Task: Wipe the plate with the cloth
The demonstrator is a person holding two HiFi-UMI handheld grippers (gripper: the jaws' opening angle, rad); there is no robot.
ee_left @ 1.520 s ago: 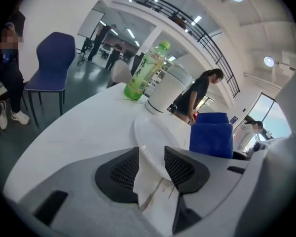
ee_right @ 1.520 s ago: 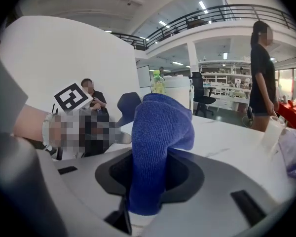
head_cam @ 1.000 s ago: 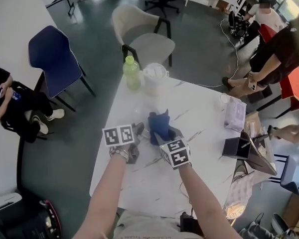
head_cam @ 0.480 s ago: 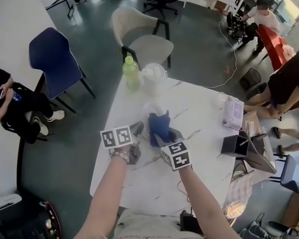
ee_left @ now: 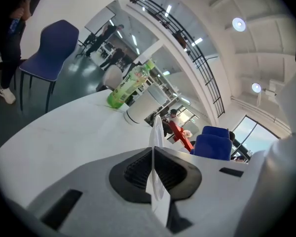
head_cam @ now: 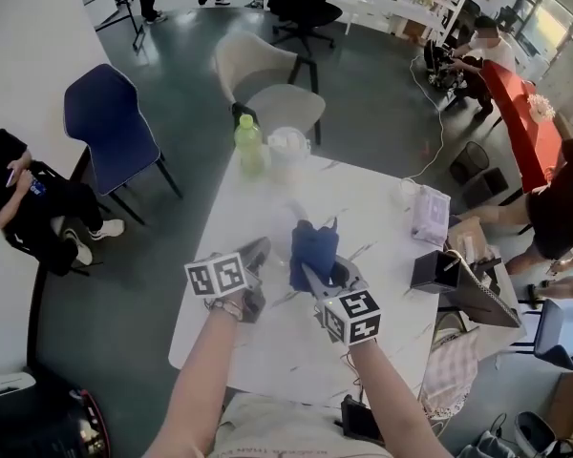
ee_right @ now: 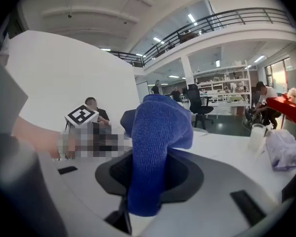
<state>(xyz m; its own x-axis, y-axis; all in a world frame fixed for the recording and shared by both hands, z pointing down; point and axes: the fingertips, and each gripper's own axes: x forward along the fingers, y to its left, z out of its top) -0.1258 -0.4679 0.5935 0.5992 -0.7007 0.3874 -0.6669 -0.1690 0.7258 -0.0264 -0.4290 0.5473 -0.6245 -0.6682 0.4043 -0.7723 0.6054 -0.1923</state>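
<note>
The left tongs point(ee_left: 153, 157) are closed almost fully on a thin, pale plate point(ee_left: 157, 130) – the pads press both faces, and the plate stands on edge with its rim rising above the tips. The right tongs point(ee_right: 150, 168) are clamped on a blue cloth point(ee_right: 157, 132). The cloth bunches up over the tips, and a tail of it hangs below them. In the head view the two pairs of tongs sit side by side, and the cloth just touches or nearly touches the left tongs; which of the two cannot be told.

A green bottle point(head_cam: 249, 141) stands at the far edge of the white, marble-veined worktop point(head_cam: 382, 208). Both pairs of tongs are nearer the person than the bottle, over the middle of the worktop – so the plate and cloth are well apart from it. A white lidded container point(head_cam: 288, 151) is just beside the bottle on its right. Further right of the bottle lies a pale tissue pack point(head_cam: 428, 216), and a black box point(head_cam: 435, 270) is further right again and closer to the person. Beyond the bottle, on the grey floor, stand a beige chair point(head_cam: 267, 79) and, to its left, a blue chair point(head_cam: 110, 122). A person in black point(head_cam: 19, 194) sits far to the bottle's left.
</note>
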